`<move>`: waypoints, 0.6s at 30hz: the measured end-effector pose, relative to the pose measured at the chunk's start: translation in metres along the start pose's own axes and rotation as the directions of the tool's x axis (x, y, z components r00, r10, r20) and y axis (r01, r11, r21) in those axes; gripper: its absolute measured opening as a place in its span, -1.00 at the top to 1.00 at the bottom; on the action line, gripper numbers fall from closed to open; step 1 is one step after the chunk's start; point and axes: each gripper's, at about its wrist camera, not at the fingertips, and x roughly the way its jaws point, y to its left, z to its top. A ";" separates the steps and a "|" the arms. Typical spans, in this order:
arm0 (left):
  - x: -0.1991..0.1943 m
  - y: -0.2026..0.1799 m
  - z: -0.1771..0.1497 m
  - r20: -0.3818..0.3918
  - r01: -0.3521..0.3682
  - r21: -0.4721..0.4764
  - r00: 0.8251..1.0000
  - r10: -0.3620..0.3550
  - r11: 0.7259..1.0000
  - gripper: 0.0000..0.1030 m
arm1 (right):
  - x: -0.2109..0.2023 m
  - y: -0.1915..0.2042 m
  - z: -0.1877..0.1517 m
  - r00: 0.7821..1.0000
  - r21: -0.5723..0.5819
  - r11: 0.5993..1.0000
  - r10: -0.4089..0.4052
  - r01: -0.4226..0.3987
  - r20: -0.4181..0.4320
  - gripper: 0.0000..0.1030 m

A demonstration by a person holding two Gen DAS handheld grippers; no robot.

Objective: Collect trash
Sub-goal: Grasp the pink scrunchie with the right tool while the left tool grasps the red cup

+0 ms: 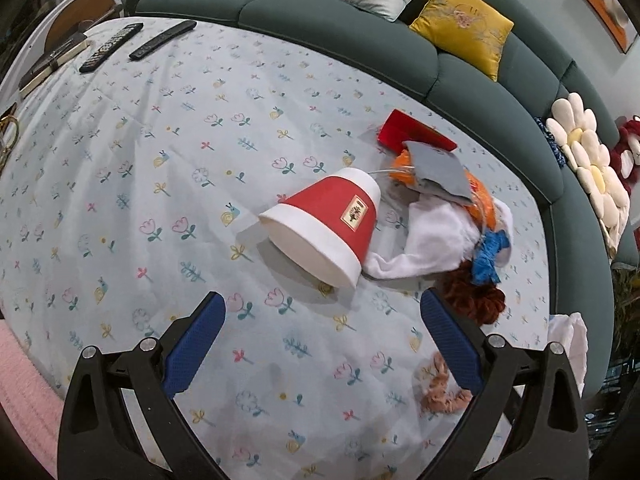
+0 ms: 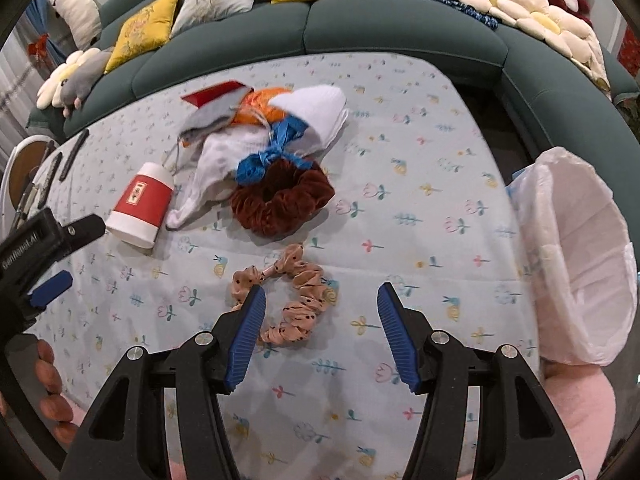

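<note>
While nothing was yet gripped, the left gripper was held spread just short of the toppled paper cup, seemingly for straddling it.

Left gripper body — "GenRobot.AI"; cup label illegible.

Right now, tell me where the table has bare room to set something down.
Free: the cloth between the remotes and the tipped paper cup, and between the brown scrunchie and the bin bag. Crowded: the pile behind the cup, around the white cloth.
</note>
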 end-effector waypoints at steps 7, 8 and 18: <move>0.027 -0.005 0.015 -0.038 0.020 -0.015 0.999 -0.020 1.000 -0.63 | 0.026 0.007 0.002 0.999 -0.007 1.000 -0.019 0.019 -0.041 -0.10; 0.029 -0.006 0.016 -0.040 0.017 -0.013 0.999 -0.018 1.000 -0.60 | 0.028 0.006 0.002 0.999 -0.005 1.000 -0.020 0.020 -0.046 -0.10; 0.052 -0.008 0.017 -0.085 0.072 0.006 0.994 -0.072 0.997 0.44 | 0.053 0.004 0.002 0.995 0.003 1.000 -0.014 0.014 -0.102 0.24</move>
